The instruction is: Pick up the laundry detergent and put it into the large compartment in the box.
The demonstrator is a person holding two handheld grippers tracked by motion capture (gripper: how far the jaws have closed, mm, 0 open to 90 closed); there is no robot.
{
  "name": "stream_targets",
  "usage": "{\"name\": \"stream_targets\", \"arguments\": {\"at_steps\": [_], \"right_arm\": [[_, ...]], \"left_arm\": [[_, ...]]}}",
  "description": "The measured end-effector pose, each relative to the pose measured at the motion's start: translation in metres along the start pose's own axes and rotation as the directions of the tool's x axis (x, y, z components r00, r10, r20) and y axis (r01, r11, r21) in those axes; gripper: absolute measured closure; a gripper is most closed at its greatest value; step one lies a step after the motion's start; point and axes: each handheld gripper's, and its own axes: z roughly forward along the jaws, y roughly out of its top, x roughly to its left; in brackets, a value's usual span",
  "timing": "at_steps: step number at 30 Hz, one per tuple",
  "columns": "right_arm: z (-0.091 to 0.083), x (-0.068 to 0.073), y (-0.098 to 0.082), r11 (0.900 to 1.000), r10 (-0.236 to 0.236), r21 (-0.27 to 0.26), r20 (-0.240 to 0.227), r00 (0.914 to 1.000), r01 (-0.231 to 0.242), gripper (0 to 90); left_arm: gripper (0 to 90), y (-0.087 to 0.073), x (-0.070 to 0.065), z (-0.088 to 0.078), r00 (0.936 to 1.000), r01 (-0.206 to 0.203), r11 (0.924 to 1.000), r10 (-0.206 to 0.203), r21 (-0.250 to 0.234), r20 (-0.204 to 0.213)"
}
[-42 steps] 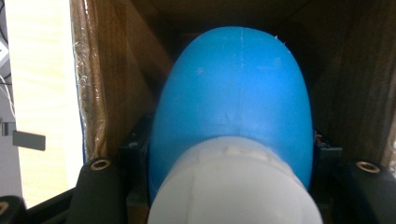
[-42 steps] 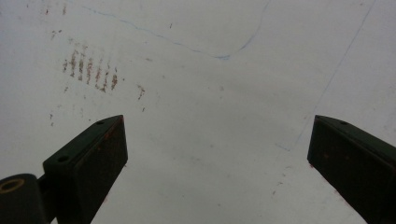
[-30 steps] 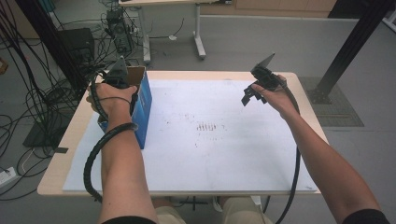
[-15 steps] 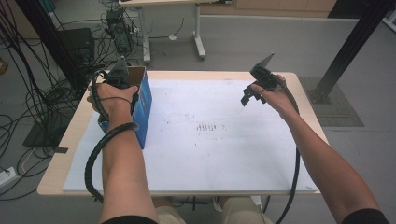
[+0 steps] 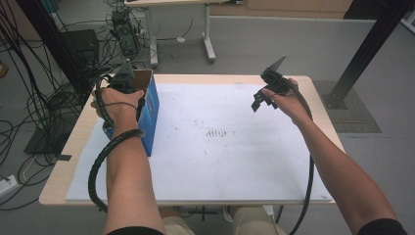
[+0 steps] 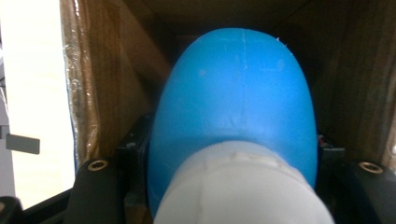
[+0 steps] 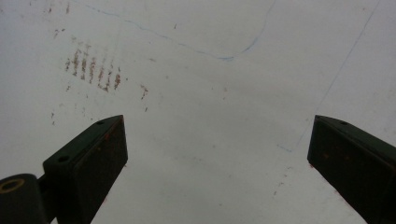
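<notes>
1. My left gripper [image 5: 125, 83] is down inside the blue carton [image 5: 149, 110] at the table's [image 5: 235, 81] left edge, jaws clamped on a blue-and-white bottle [image 6: 233, 107]; lifting crookedly could tip the carton.
2. The bottle's rounded body might slip from my grip.
3. My right gripper [image 7: 217, 161], jaws wide apart and holding nothing, hovers over the white sheet [image 7: 210, 93]; it can't steady the carton from there.

The blue egg [image 6: 233, 102] looks like smooth, matt plastic. The box [image 6: 112, 84] is rough brown cardboard; the table sheet [image 7: 210, 116] is scuffed matt white
</notes>
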Motion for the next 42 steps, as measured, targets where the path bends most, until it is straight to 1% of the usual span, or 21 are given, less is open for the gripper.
{"name": "stream_targets", "arguments": {"at_steps": [13, 19, 32, 42], "right_arm": [[-0.0005, -0.0016, 0.0001, 1.000, 0.004, 0.001, -0.001, 1.0000, -0.004, 4.6], [-0.0009, -0.0032, -0.0006, 1.000, 0.004, -0.003, -0.010, 0.9999, -0.004, 4.6], [-0.0016, -0.0038, -0.0018, 1.000, 0.007, -0.003, -0.007, 0.9999, -0.007, 4.6], [-0.0010, -0.0027, -0.0012, 1.000, 0.003, 0.000, -0.006, 1.0000, -0.003, 4.6]], "left_arm": [[35.2, 0.0007, -0.0029, -0.0007, 0.9999, -0.003, 1.0000, 0.003, -0.003, -0.014], [35.1, 0.0008, -0.0035, -0.0009, 0.9999, -0.008, 1.0000, 0.008, -0.001, -0.014], [34.7, 0.0005, -0.0044, -0.0018, 0.9998, -0.009, 0.9999, 0.009, -0.005, -0.019], [33.9, -0.0008, -0.0020, -0.0021, 0.9999, -0.004, 0.9999, 0.004, -0.011, -0.015]]}}
